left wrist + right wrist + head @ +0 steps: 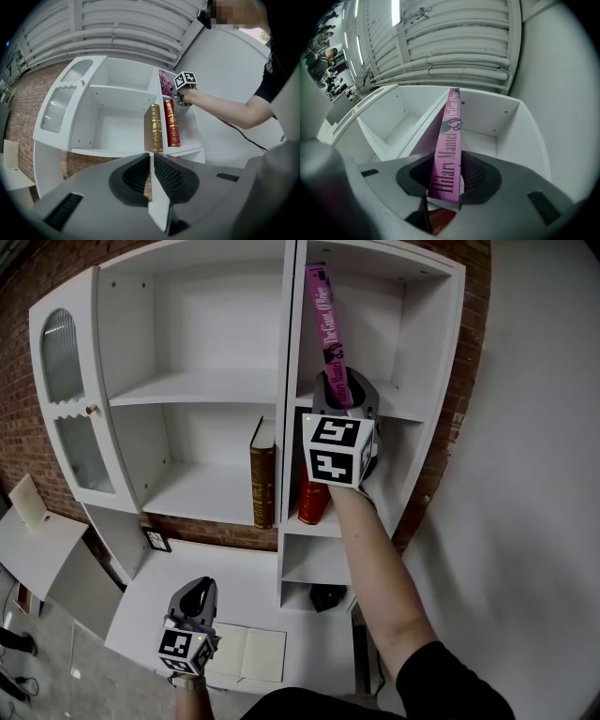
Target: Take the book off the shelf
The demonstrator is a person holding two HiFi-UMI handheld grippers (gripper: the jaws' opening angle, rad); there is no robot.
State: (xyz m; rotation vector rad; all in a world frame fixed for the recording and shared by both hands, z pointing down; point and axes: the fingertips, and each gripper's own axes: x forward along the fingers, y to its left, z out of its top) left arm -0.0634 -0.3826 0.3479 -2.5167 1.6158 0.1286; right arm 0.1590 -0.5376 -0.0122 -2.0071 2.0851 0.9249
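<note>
Right gripper [339,381] clamped on the lower spine of pink book [325,324], which stands in the shelf [405,411] top-right bay. Thin, stiff, light. Cover probably slick, hard to confirm. Hold spine low, pull straight. Left gripper [194,596] closed, empty.

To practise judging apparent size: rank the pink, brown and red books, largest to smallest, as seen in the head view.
1. pink book
2. brown book
3. red book, unsure: the right claw hides most of it.

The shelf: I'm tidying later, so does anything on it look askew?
Yes. The pink book, top right, leans against the divider instead of standing upright, with the right claw closed on its spine.
</note>
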